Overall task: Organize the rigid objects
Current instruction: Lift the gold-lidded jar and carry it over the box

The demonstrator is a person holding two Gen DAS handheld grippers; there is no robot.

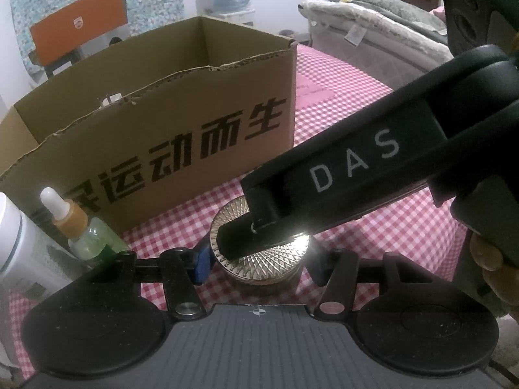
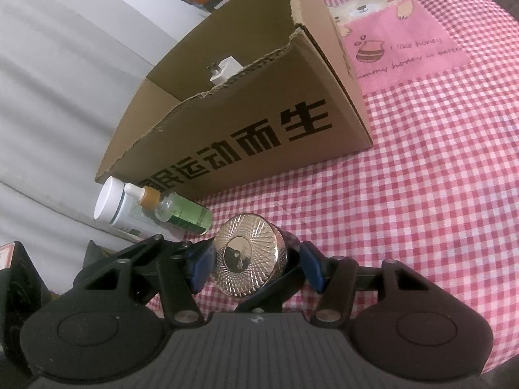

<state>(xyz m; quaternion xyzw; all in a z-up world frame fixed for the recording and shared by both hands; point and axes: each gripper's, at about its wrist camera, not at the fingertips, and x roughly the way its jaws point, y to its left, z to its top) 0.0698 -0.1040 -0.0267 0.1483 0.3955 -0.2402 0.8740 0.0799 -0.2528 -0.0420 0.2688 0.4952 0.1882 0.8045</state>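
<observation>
A round jar with a patterned gold lid (image 1: pixel 259 253) (image 2: pixel 251 256) stands on the pink checked cloth in front of an open cardboard box (image 1: pixel 162 129) (image 2: pixel 246 136). My left gripper (image 1: pixel 256 265) straddles the jar, blue pads on both sides, apparently not pressing. My right gripper (image 2: pixel 253 265) also has its blue pads at the jar's sides; its black body (image 1: pixel 340 175) crosses over the lid in the left wrist view. A white charger plug (image 2: pixel 223 68) lies inside the box.
A green dropper bottle (image 1: pixel 87 236) (image 2: pixel 175 210) and a white cylindrical container (image 1: pixel 19 253) (image 2: pixel 120 204) stand left of the jar. A pink bear patch (image 2: pixel 395 32) lies right of the box. A bed edge (image 1: pixel 373 45) is behind.
</observation>
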